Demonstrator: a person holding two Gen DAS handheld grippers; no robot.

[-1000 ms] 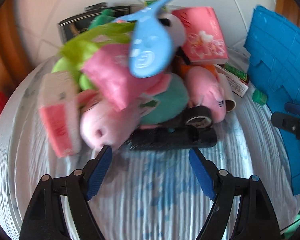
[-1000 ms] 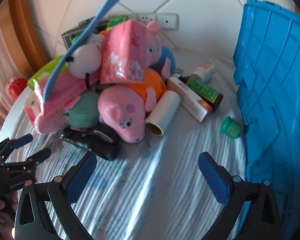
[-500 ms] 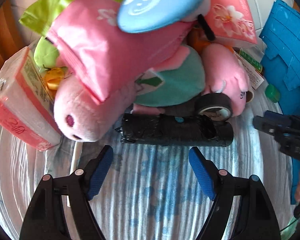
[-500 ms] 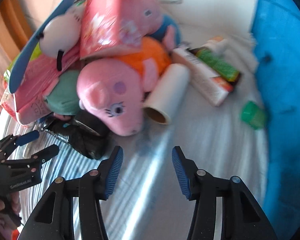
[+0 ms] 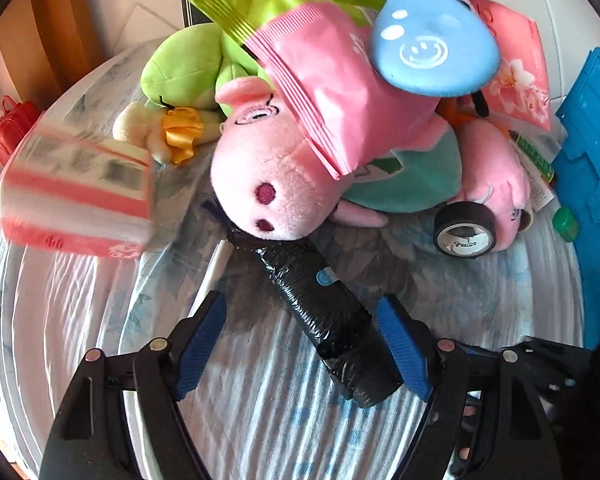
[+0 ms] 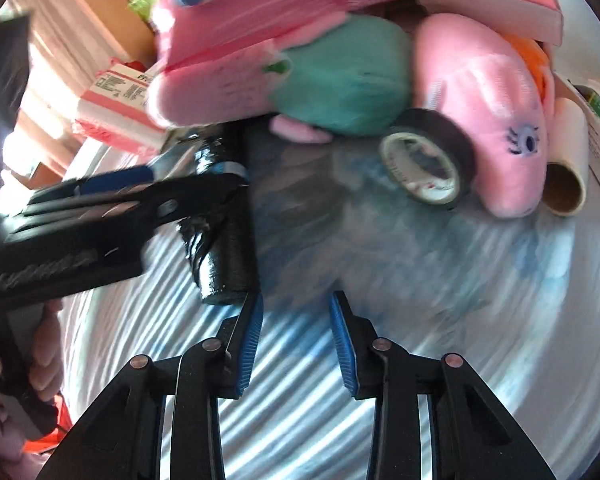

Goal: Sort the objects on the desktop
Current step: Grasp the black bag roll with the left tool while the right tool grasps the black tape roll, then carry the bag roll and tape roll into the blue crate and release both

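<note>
A black plastic-wrapped roll [image 5: 324, 312] lies on the striped cloth, its near end between the fingers of my open left gripper [image 5: 304, 344]. It also shows in the right wrist view [image 6: 228, 240]. My right gripper [image 6: 296, 344] is partly open and empty, just right of the roll's end. A black tape roll [image 5: 466, 230] [image 6: 428, 164] leans against a pink pig plush [image 5: 496, 184] [image 6: 496, 112]. A second pig plush [image 5: 276, 184] with a teal body lies under a pink packet [image 5: 340, 96] and a blue smiley paddle [image 5: 432, 52].
A blue crate [image 5: 592, 152] stands at the right. A pink tissue pack [image 5: 80, 196], a green plush [image 5: 180, 68], a green cap [image 5: 565, 224], a cardboard tube [image 6: 564, 168] and a red bag [image 5: 8, 128] are around the pile.
My left gripper moved forward around the black roll's end, and the roll turned lengthwise. My right gripper moved left toward the roll and narrowed. The tissue pack shifted.
</note>
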